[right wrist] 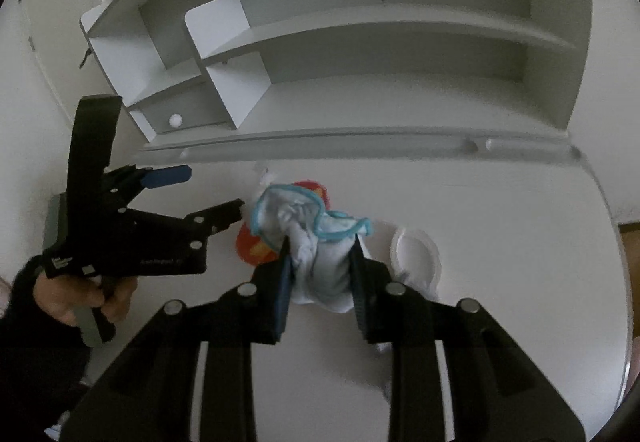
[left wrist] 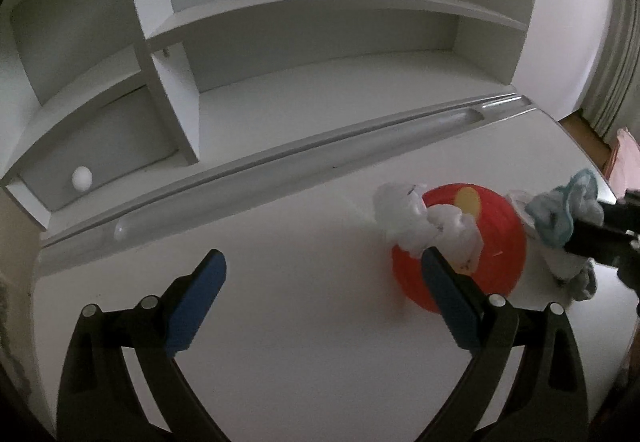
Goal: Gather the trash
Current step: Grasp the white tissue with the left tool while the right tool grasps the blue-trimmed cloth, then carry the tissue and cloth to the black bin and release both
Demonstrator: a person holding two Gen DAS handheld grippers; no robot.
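Note:
A red bowl [left wrist: 496, 242] with a yellow spot stands on the white desk [left wrist: 280, 282]; crumpled white tissue [left wrist: 420, 218] lies over its near rim. My left gripper [left wrist: 322, 272] is open and empty, its right finger just beside the bowl. My right gripper [right wrist: 320, 262] is shut on a white cloth with a teal edge [right wrist: 308, 226], held just above the bowl [right wrist: 248, 246]. The same cloth shows at the right of the left wrist view [left wrist: 560, 214]. My left gripper also shows open in the right wrist view [right wrist: 212, 190].
A white round lid or cup [right wrist: 416, 254] lies right of the cloth. A white shelf unit [left wrist: 320, 42] stands at the back of the desk, with a small white ball [left wrist: 82, 178] in its lower left compartment. A pen groove [left wrist: 280, 178] runs along the desk's back.

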